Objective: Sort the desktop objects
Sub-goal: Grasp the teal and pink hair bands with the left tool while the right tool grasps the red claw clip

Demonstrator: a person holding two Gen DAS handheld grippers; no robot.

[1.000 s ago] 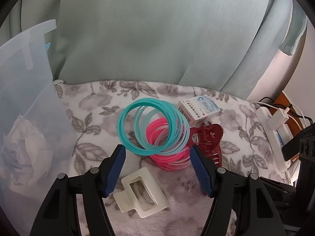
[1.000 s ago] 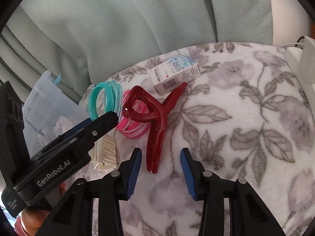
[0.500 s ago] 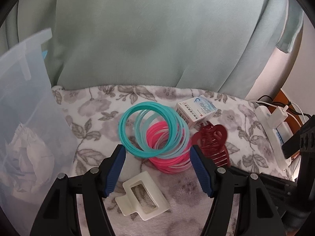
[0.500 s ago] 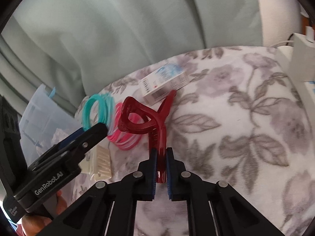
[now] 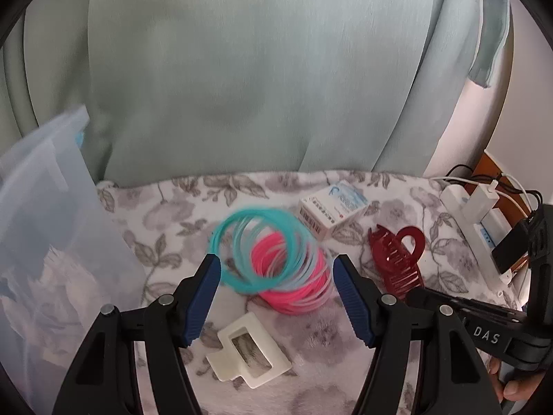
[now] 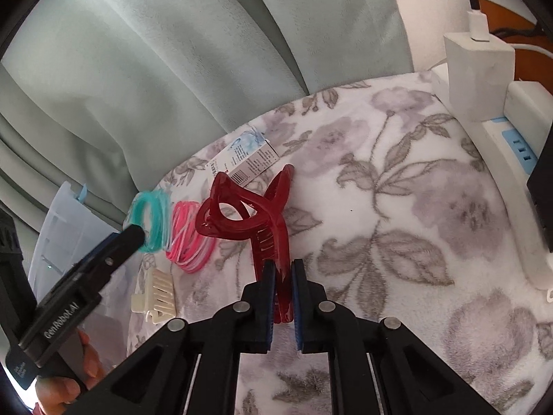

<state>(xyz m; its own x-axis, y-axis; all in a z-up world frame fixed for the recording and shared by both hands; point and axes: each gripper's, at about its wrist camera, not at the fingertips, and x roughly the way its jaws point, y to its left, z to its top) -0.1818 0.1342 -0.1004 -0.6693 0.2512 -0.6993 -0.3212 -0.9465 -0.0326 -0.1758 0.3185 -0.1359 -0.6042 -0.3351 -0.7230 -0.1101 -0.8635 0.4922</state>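
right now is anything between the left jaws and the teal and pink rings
Nothing visible is in the way. The left gripper stands open with the teal and pink rings lying directly ahead on the floral cloth. The cream hair clip lies below the jaws, nearer the camera, and the red claw clip is off to the right.

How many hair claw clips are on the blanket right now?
2. The red claw clip is clamped in the right hand-held gripper; the cream claw clip lies below the left hand-held gripper. Others may be hidden.
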